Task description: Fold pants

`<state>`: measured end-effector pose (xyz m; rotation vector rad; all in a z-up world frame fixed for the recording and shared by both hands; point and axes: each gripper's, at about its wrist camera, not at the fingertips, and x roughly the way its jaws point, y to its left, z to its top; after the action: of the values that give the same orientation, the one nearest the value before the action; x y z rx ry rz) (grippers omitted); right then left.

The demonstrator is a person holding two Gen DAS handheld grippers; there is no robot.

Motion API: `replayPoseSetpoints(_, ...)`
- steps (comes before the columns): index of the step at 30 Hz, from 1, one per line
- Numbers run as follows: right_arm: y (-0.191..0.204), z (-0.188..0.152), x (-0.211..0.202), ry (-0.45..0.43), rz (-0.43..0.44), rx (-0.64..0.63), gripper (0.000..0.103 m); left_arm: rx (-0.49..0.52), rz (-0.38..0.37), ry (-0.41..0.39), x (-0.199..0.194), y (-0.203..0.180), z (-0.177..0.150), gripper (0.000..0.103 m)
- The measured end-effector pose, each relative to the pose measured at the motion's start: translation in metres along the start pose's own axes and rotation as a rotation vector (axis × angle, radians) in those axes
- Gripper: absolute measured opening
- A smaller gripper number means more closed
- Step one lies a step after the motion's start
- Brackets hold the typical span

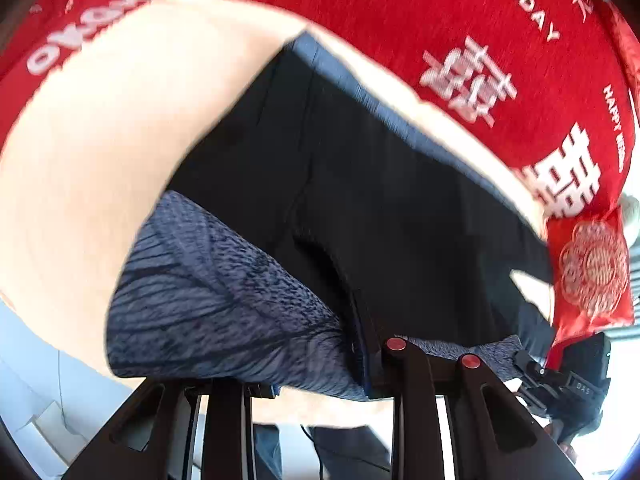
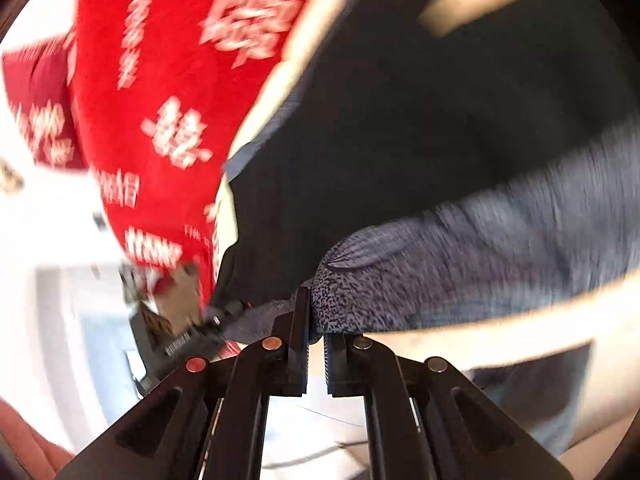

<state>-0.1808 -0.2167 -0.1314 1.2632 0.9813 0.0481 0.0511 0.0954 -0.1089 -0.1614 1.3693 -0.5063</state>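
1. Left gripper (image 1: 320, 376): pants (image 1: 360, 200) hem drapes over the fingers, hiding the tips; can't tell whether it clamps.
2. Right gripper (image 2: 316, 344): jaws nearly together, pinching the speckled blue-grey waistband (image 2: 400, 280) (motion blur, contact looks solid).
3. Pants lie on a beige table (image 1: 100, 140), stretching toward 12 o'clock.
4. Red cloth with white characters (image 1: 500, 40) lies beyond, 12 to 2 o'clock.

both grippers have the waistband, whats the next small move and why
Probably carry the speckled grey waistband forward over the dark navy pants: the left gripper and right gripper both pinch it, raised above the cream surface.
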Motion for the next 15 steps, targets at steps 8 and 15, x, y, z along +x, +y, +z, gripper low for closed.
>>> replayPoseSetpoints(8,0.059,0.148,0.022,0.139,-0.032,-0.188,0.009,0.025,0.023,-0.128,0.002,-0.055,0.091,0.029)
replayPoseSetpoints(15,0.03,0.264,0.114,0.287,-0.121,-0.179,0.011,0.03,0.157,-0.145,0.092,-0.062,0.173,0.029)
